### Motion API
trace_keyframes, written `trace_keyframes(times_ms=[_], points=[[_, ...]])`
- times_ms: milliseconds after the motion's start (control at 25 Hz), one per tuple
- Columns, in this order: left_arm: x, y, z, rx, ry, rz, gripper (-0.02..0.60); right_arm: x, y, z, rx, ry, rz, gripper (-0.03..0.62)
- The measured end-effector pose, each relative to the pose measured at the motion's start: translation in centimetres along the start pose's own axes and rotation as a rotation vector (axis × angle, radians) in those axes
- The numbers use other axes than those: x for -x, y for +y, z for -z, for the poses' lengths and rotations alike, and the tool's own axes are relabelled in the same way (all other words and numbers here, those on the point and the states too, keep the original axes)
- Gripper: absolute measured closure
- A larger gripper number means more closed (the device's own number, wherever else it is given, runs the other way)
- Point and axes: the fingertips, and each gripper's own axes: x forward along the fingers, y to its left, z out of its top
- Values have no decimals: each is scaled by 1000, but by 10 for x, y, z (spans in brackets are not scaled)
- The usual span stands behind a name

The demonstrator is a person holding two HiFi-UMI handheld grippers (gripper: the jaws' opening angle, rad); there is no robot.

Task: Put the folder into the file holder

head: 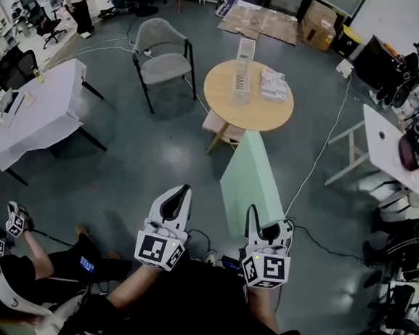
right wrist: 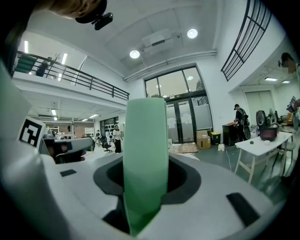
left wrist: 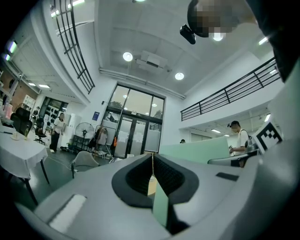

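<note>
Green folder (head: 251, 178), pinched at its near end by the right claw (head: 267, 230), is held on edge pointing to 12 o'clock, likely lined up for the slotted file holder (head: 243, 71) on the round wooden surface (head: 272, 114) well ahead, while the left claw (head: 176, 200) is pressed together, empty.

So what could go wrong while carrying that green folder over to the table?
The right gripper pinches the big folder only at its near end, so it might tilt or slip out.
A cable lies on the floor beside the way to the table; feet could catch it.
The file holder looks tall and narrow, so a bump might tip it.
</note>
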Motion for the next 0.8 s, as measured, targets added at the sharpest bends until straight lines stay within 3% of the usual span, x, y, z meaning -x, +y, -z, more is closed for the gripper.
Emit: trace_keyframes(times_ms=[520, 800], points=[[-12, 39, -1, 23, 12, 32, 575, -28, 26, -2, -3, 3, 31, 442], [-31, 80, 0, 23, 28, 49, 575, -64, 43, -2, -20, -5, 67, 444]])
